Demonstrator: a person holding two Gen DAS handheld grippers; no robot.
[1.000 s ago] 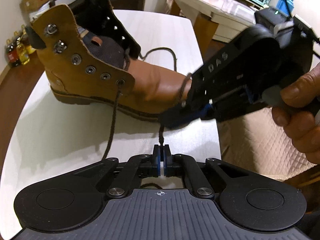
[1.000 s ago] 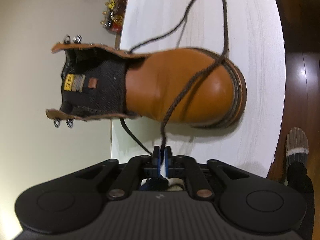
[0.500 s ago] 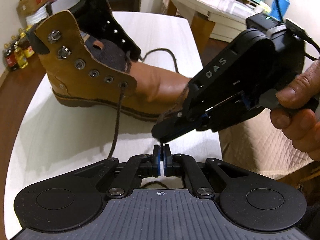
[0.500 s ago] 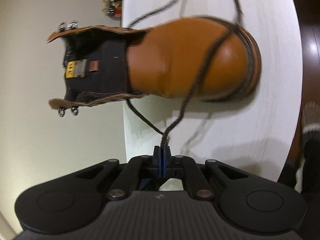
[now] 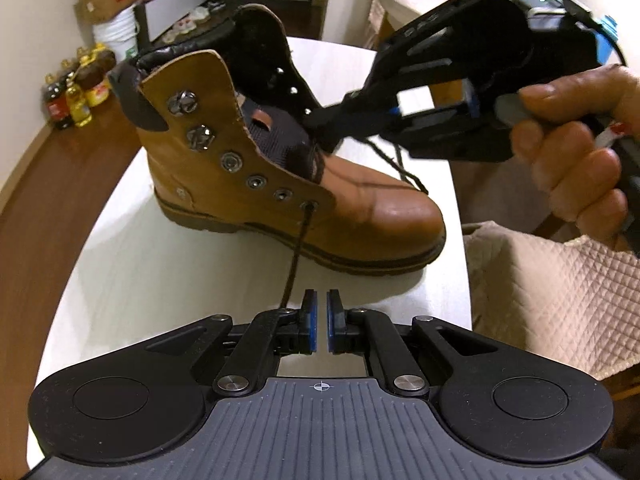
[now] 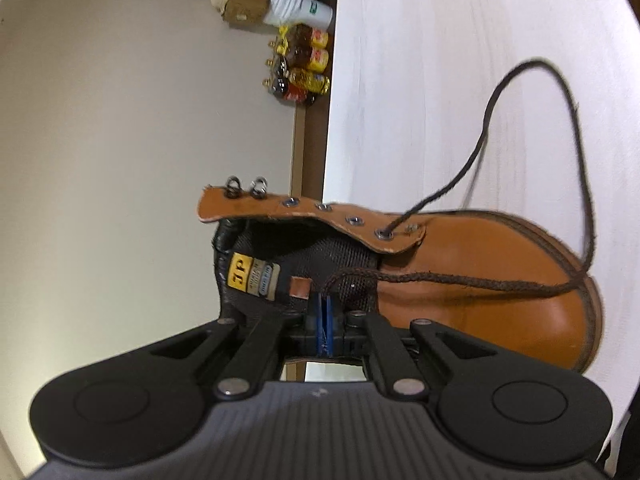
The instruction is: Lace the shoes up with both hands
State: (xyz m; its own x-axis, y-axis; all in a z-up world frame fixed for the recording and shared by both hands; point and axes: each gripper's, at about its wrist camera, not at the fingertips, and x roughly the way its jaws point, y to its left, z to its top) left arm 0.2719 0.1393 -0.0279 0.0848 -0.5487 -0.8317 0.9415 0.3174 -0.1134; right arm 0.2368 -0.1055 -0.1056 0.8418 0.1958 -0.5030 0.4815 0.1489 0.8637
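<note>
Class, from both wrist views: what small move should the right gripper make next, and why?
Probably carry the lace tip across to the empty second eyelet on the flap facing the left wrist camera: the right gripper is shut on the lace above the tongue, and only the lowest eyelets are threaded.
</note>
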